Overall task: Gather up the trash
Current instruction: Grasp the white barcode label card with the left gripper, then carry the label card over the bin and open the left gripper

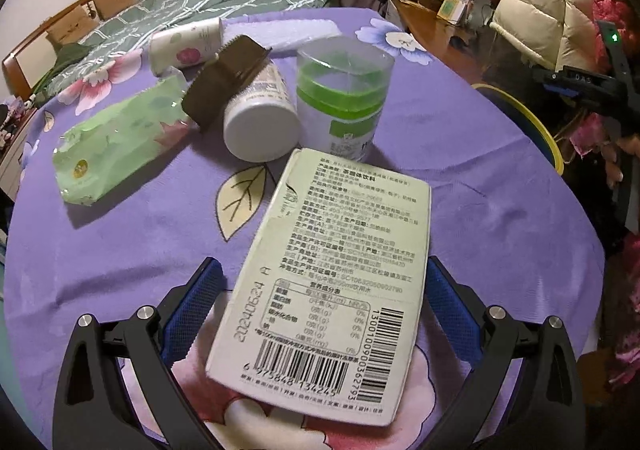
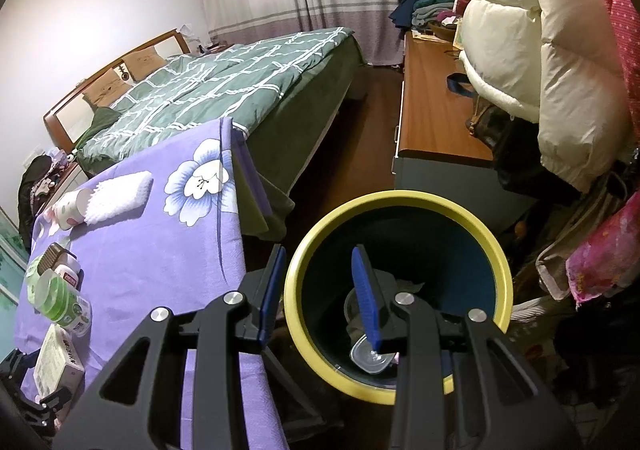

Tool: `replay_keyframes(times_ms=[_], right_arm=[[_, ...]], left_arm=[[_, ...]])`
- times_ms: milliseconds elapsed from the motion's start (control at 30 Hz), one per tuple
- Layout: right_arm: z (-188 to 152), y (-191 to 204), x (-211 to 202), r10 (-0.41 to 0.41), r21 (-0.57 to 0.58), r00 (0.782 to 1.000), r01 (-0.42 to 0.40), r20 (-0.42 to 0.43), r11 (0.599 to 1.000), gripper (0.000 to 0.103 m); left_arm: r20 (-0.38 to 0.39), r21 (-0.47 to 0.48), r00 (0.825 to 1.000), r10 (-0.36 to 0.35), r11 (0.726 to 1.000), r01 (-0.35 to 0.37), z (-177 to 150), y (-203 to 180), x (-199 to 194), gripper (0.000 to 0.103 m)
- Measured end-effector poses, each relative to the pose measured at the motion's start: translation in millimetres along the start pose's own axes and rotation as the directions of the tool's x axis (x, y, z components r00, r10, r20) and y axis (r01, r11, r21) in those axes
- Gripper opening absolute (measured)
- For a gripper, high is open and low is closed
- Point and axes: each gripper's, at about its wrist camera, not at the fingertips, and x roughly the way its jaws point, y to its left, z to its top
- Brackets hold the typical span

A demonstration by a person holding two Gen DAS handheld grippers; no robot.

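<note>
A pale green carton (image 1: 332, 282) with barcodes lies flat on the purple flowered tablecloth (image 1: 500, 210). My left gripper (image 1: 322, 260) is open and low over it. Its blue pads (image 1: 192, 310) flank the carton's sides with a gap on the left. Behind the carton are a green-banded clear container (image 1: 344, 98), a white-capped bottle (image 1: 260, 126), a brown packet (image 1: 228, 86), a green wipes pack (image 1: 120, 146) and a flowered tube (image 1: 188, 46). My right gripper (image 2: 319, 250) is open above the yellow-rimmed bin (image 2: 400, 196). One finger is over the bin's inside and one outside. A clear plastic lid (image 2: 370, 360) lies in the bin.
The bin stands on the floor just off the table's right edge (image 2: 240, 234). A white foam pad (image 2: 120, 196) lies at the table's far end. A bed (image 2: 224, 90) is beyond, with a wooden cabinet (image 2: 432, 106) and hanging coats (image 2: 532, 50) to the right.
</note>
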Motion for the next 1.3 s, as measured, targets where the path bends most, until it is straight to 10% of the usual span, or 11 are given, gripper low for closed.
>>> replay_keyframes(times_ms=[233,700,1300], right_arm=[[-2.9,-1.3,0.8,0.004,0.007,1.000,-0.004,-0.003,1.000,0.033],[-17.6,-26.6,-12.2,0.015,0.055,1.000,-0.016,0.012,0.998,0.033],[-36.4,-97.6,-41.0,-0.048,0.099,0.997,0.042,0.055,0.994,0.040]], left_arm=[[0.007,-0.010,1.000,-0.007,1.000,0.007,2.4,0.1,-2.0,0.072],[0.056,0.060,0.996,-0.073,0.996,0.070,20.7,-56.6,-29.7,0.071],[0.061,0.253,0.974,-0.219,0.947,0.197,141.1,-222.7,26.5,0.072]])
